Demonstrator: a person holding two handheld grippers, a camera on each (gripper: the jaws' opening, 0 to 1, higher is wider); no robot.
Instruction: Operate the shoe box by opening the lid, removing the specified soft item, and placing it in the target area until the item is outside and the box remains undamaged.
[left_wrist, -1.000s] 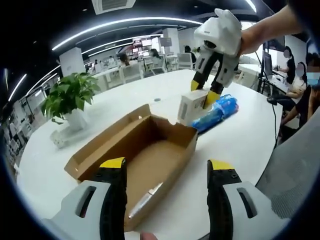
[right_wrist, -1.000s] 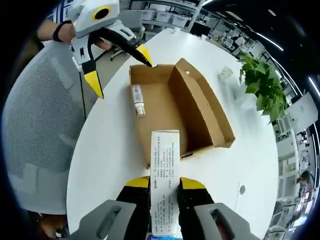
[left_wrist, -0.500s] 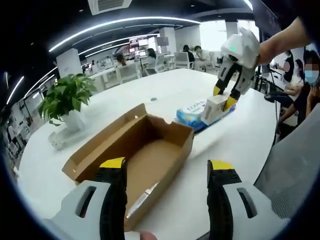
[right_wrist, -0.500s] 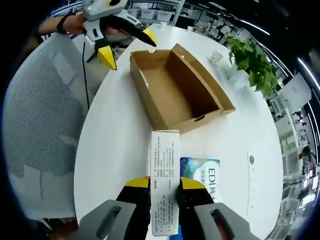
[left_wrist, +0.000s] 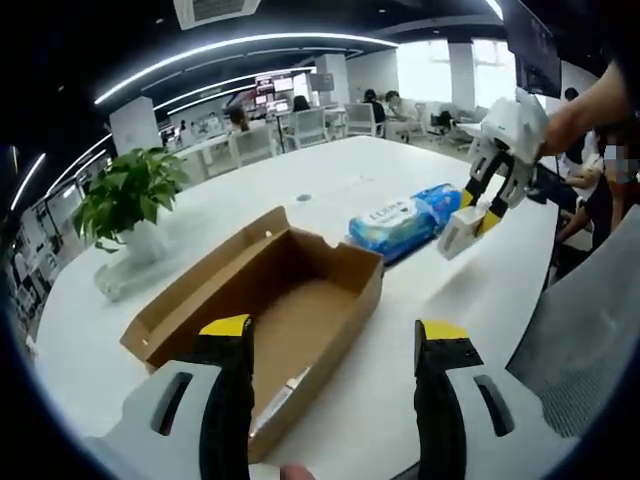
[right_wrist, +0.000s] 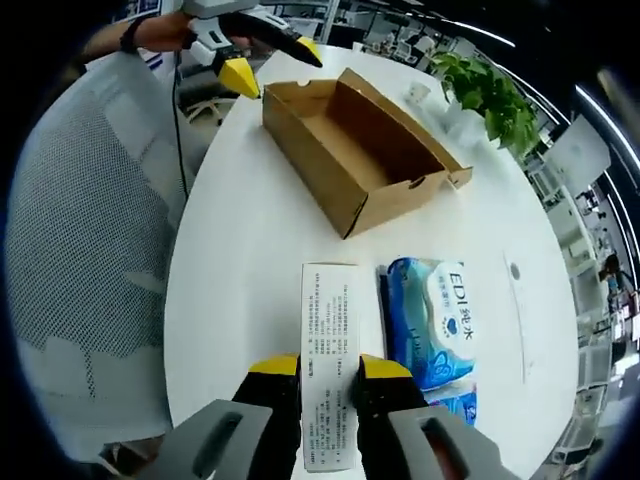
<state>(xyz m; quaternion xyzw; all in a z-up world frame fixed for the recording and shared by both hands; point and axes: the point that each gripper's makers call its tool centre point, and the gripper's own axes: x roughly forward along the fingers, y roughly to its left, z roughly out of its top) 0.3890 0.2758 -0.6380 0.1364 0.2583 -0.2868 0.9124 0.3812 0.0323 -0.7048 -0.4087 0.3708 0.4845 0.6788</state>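
Note:
An open brown cardboard shoe box (left_wrist: 270, 300) lies on the white table, with a small tube-like item (left_wrist: 280, 398) inside near its close end. My left gripper (left_wrist: 332, 330) is open, its jaws astride the box's near corner. My right gripper (left_wrist: 478, 210) hangs above the table, to the right of a blue soft tissue pack (left_wrist: 405, 215), and is shut on a white carton (left_wrist: 458, 232). In the right gripper view the white carton (right_wrist: 330, 370) sits between my right gripper (right_wrist: 328, 368) jaws, the tissue pack (right_wrist: 430, 325) lies just right of it, and the shoe box (right_wrist: 350, 150) is farther off.
A potted plant (left_wrist: 130, 195) stands on the table behind the box. A grey mesh chair back (right_wrist: 80, 250) is beside the table edge. My left gripper (right_wrist: 272, 62) shows at the box's far end. People sit at desks in the background.
My right gripper has carried the white carton away from the shoe box and past the tissue pack, toward the table edge. The left gripper and the box have stayed put.

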